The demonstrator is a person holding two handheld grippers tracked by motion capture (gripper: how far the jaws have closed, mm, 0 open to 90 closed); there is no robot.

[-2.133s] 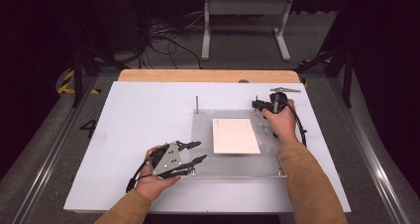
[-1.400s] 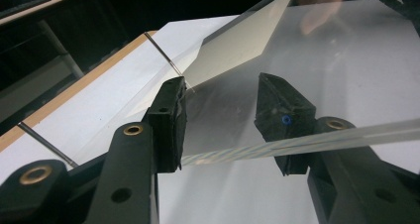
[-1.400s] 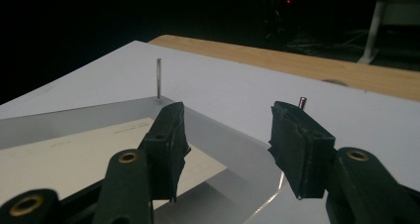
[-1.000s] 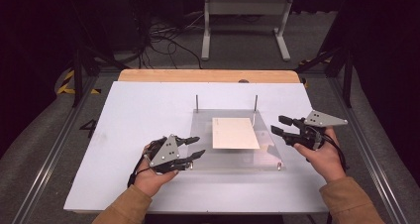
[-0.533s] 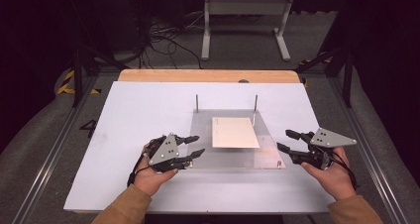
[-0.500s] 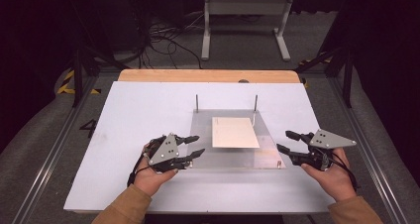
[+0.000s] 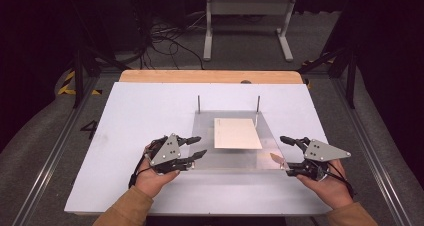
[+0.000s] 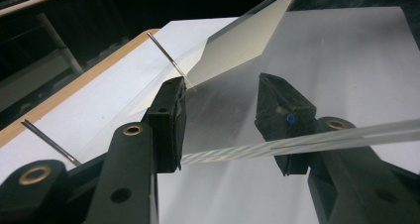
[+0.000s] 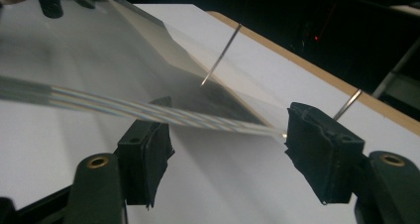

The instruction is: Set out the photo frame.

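A clear acrylic plate (image 7: 235,158) lies on the white table top (image 7: 140,116), with a cream sheet of paper (image 7: 237,133) on its right half. Two thin metal pins (image 7: 198,103) (image 7: 258,104) stand upright at its back corners. My left gripper (image 7: 201,146) is at the plate's front left corner, open, with the plate's front edge (image 8: 223,152) running across between its jaws (image 8: 223,115). At the front right corner my right gripper (image 7: 285,156) is open too, and the plate's edge (image 9: 148,112) reaches in between its jaws (image 9: 228,149).
A wooden strip (image 7: 210,76) runs along the table's back edge. Behind it on the floor are cables (image 7: 165,36) and a white metal stand (image 7: 247,16). Rails run down both sides of the table (image 7: 55,151).
My right gripper has come back from the far right pin to the plate's front right corner. The left gripper has stayed at the front left corner.
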